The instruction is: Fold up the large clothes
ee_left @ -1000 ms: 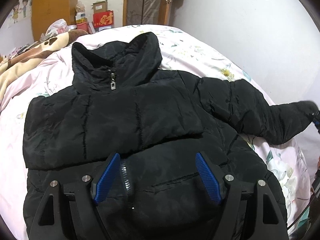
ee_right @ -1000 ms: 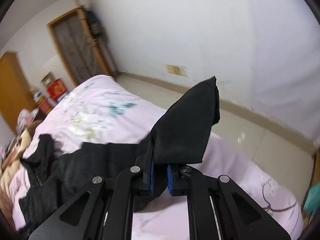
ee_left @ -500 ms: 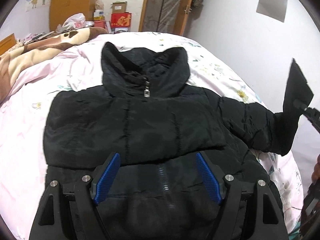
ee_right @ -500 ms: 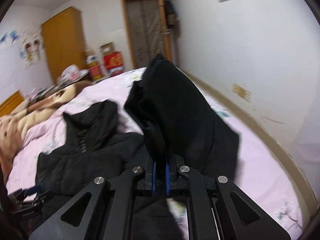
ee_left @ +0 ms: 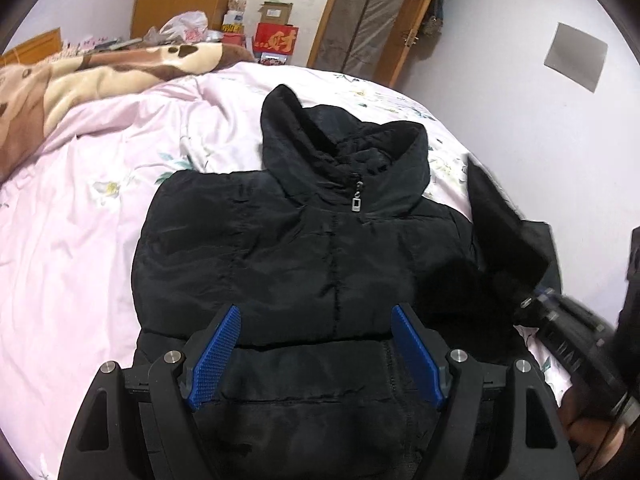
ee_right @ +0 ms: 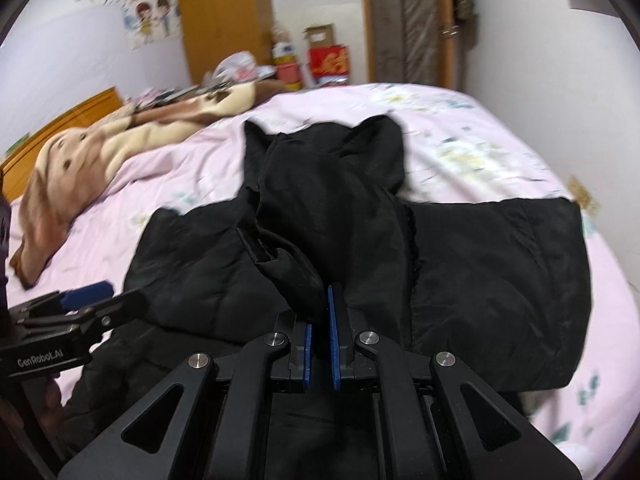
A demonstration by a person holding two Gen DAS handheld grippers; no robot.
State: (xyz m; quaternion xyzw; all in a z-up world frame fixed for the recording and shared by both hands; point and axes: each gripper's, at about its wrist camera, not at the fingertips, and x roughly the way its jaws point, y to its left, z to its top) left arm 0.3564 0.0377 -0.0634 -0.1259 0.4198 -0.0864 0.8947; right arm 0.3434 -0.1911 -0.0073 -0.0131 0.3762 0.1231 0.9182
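Note:
A black puffer jacket (ee_left: pixel 304 256) lies front up on the pink bed, collar toward the far end, its left sleeve folded across the chest. My left gripper (ee_left: pixel 316 350) is open and empty, hovering over the jacket's lower front. My right gripper (ee_right: pixel 319 320) is shut on the cuff of the jacket's right sleeve (ee_right: pixel 332 216) and holds it over the jacket's body. The right gripper also shows blurred at the right edge of the left wrist view (ee_left: pixel 560 320), and the left gripper shows at the left of the right wrist view (ee_right: pixel 80 304).
The pink floral bedsheet (ee_left: pixel 80 240) surrounds the jacket. A brown and cream blanket (ee_left: pixel 80 80) is bunched at the far left. Boxes (ee_left: pixel 276 36), a wardrobe (ee_right: pixel 220 20) and a door (ee_left: pixel 372 24) stand beyond the bed. A white wall (ee_left: pixel 540 140) runs along the right side.
My right gripper has swung the held sleeve from out over the bed's right side inward over the jacket's chest. My left gripper stayed open over the hem, its view shifting rightward.

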